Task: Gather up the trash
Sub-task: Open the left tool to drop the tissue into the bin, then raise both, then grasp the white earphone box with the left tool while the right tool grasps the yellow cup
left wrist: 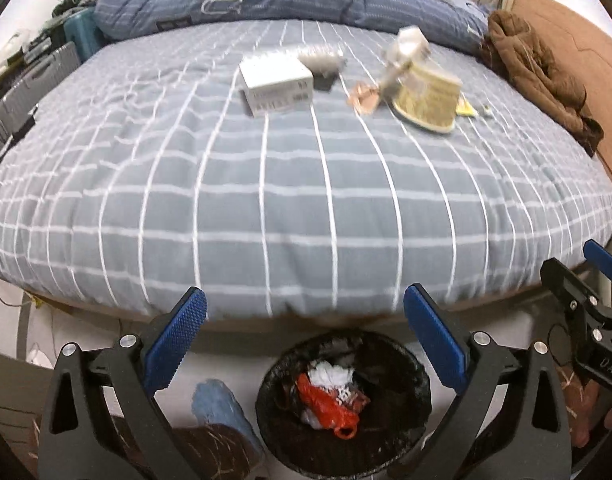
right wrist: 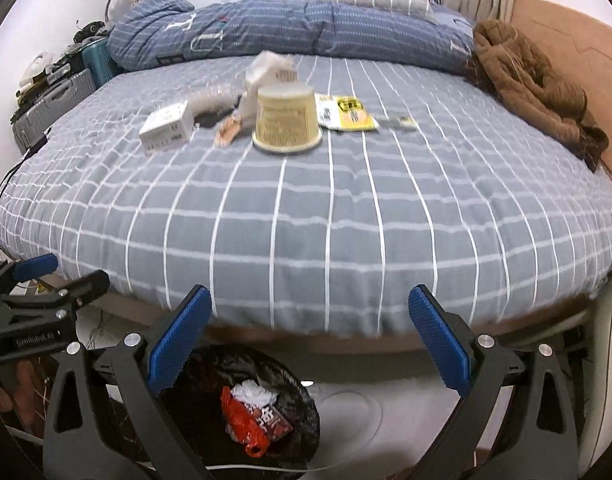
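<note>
Black plastic lines the trash bin [left wrist: 344,408], which stands on the floor at the near edge of the bed [left wrist: 290,200]; inside it lie a red plastic bag [left wrist: 326,404] and a crumpled white tissue [left wrist: 332,374].

More trash lies on the far part of the grey checked sheet. An upturned yellow paper cup [right wrist: 287,118] stands with its wide rim down on the sheet. Left of it a white box [right wrist: 166,128] lies flat, its long axis going from near left to far right. Right of the cup lies a flat yellow packet [right wrist: 346,114] with dark print, too blurred to read. Between box and cup lies a small pink wrapper [right wrist: 226,133]. Behind them is a crumpled clear bottle [right wrist: 212,102], lying on its side.

Both grippers point steeply down over the bin. The left gripper [left wrist: 306,344] has its jaws spread fully wide, and nothing is between its blue pads [left wrist: 178,344]. The right gripper [right wrist: 310,352] is also wide open and holds nothing. In the left wrist view the letters "DAS" show on the right gripper's black body; in the right wrist view the left gripper's body bears small white writing that I cannot read surely.

A blue quilt [right wrist: 290,28] and a brown garment [right wrist: 534,84] lie at the far side of the bed.
</note>
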Demonstrator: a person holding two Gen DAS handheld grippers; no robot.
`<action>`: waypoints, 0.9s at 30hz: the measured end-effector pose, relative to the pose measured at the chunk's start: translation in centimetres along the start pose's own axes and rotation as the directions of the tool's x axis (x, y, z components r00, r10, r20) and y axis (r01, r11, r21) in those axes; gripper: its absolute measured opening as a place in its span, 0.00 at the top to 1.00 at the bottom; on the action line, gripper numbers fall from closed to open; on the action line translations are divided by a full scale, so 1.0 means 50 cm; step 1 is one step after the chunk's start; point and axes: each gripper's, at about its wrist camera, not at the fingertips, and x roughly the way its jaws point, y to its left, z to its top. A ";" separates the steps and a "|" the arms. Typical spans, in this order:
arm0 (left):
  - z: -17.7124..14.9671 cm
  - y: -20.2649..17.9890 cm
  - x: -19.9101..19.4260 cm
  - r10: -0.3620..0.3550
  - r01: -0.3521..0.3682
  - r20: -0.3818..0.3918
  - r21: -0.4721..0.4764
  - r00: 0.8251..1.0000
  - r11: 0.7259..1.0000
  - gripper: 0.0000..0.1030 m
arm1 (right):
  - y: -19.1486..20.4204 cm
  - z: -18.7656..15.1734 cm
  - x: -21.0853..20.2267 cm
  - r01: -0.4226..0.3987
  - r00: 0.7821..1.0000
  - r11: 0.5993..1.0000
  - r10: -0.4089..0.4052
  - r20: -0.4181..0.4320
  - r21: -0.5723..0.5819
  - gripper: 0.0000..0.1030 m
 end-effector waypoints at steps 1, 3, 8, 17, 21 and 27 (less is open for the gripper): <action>0.015 0.002 0.000 0.004 -0.004 0.009 -0.002 1.000 1.000 0.06 | 0.000 0.010 0.001 -0.004 1.000 1.000 0.004 0.008 -0.003 0.08; 0.037 0.004 0.001 0.008 -0.008 0.020 -0.004 1.000 1.000 0.06 | 0.000 0.029 0.004 -0.005 1.000 1.000 0.005 0.024 -0.007 0.08; 0.086 0.007 0.014 0.016 -0.015 0.039 -0.014 0.999 1.000 0.06 | -0.003 0.077 0.018 -0.014 0.999 1.000 0.015 0.049 -0.007 0.08; 0.164 0.019 0.049 0.043 -0.041 0.054 -0.039 0.998 0.998 0.06 | -0.005 0.158 0.068 -0.040 0.996 0.999 0.041 0.073 -0.021 0.08; 0.193 0.025 0.071 0.054 -0.051 0.054 -0.054 0.997 0.997 0.06 | -0.007 0.184 0.094 -0.047 0.996 0.998 0.050 0.079 -0.032 0.08; 0.237 0.026 0.114 0.063 -0.060 0.049 -0.067 0.997 0.996 0.06 | -0.011 0.220 0.136 -0.054 0.995 0.998 0.057 0.083 -0.037 0.08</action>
